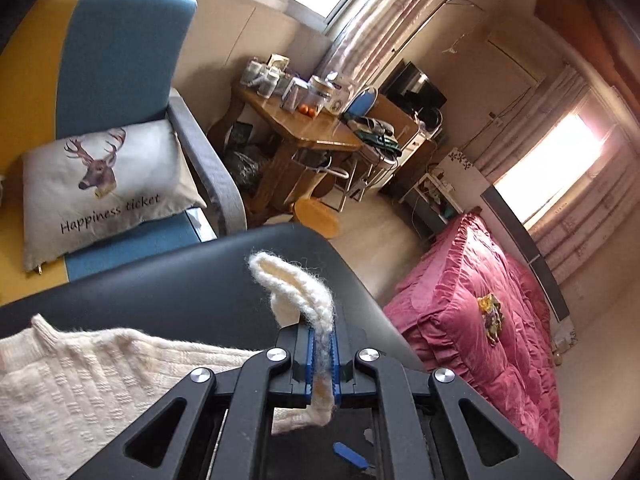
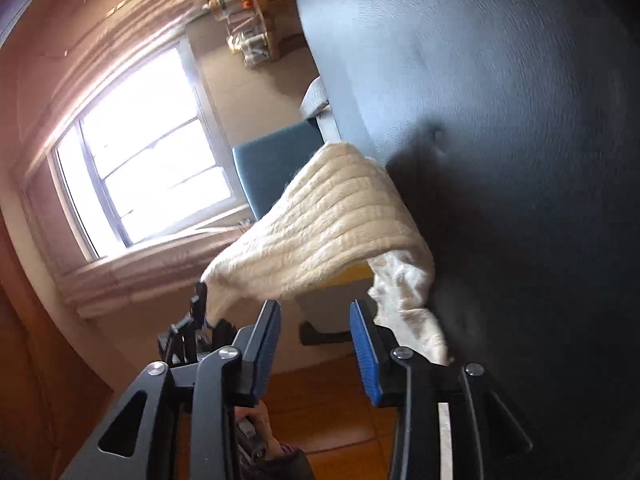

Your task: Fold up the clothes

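A cream knitted sweater (image 1: pixel 80 376) lies on the dark table (image 1: pixel 180 280). My left gripper (image 1: pixel 323 334) is shut on a fuzzy edge of it, which sticks up between the blue pads and hangs out below them. The right wrist view is rolled sideways, with the table (image 2: pixel 500 120) filling its right side. There the sweater (image 2: pixel 320 224) stretches off the table up to the left gripper (image 2: pixel 204 312). My right gripper (image 2: pixel 316 320) stands open with nothing between its fingers; a crumpled part of the sweater (image 2: pixel 404 300) lies just beside its right finger.
A blue and yellow armchair (image 1: pixel 120 52) with a deer pillow (image 1: pixel 104 184) stands behind the table. Further off are a wooden table with jars (image 1: pixel 304 120), a round stool (image 1: pixel 320 216) and a pink bed (image 1: pixel 480 320). A hand (image 2: pixel 260 428) shows below the right gripper.
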Action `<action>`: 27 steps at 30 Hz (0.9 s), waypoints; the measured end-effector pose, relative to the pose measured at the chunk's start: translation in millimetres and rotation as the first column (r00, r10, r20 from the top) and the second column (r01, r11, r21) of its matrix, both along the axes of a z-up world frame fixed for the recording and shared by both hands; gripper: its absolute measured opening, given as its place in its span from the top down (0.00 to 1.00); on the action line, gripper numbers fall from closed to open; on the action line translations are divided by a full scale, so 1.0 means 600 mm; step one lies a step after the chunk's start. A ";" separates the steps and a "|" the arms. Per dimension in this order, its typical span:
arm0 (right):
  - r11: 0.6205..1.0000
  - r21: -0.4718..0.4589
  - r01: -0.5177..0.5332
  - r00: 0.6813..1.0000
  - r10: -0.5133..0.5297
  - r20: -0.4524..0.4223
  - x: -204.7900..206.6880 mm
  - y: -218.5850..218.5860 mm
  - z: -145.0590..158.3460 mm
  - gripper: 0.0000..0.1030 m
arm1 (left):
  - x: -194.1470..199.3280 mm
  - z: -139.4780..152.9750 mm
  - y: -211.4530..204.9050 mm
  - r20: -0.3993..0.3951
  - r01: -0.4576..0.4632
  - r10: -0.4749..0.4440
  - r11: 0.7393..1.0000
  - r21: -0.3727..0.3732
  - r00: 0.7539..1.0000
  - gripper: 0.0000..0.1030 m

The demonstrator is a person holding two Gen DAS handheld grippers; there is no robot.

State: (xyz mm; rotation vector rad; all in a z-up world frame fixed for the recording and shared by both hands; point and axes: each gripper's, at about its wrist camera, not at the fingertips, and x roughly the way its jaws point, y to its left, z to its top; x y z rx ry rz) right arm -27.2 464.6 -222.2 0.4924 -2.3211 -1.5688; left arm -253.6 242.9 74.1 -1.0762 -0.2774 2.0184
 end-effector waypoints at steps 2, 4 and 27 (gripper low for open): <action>0.998 -0.061 0.025 1.000 -0.024 0.011 -0.012 -0.033 -0.010 0.31 | 0.003 0.039 -0.034 -0.036 -0.022 0.023 0.999 0.030 0.999 0.94; 0.990 -0.138 0.028 1.000 -0.027 0.007 -0.029 -0.065 -0.022 0.15 | 0.007 0.075 -0.071 -0.070 -0.041 0.045 0.997 0.059 0.997 0.94; 0.998 -0.055 0.002 0.998 0.001 0.060 -0.199 -0.179 -0.040 0.14 | 0.037 0.014 -0.489 -0.029 -0.353 0.357 0.931 0.095 0.934 0.94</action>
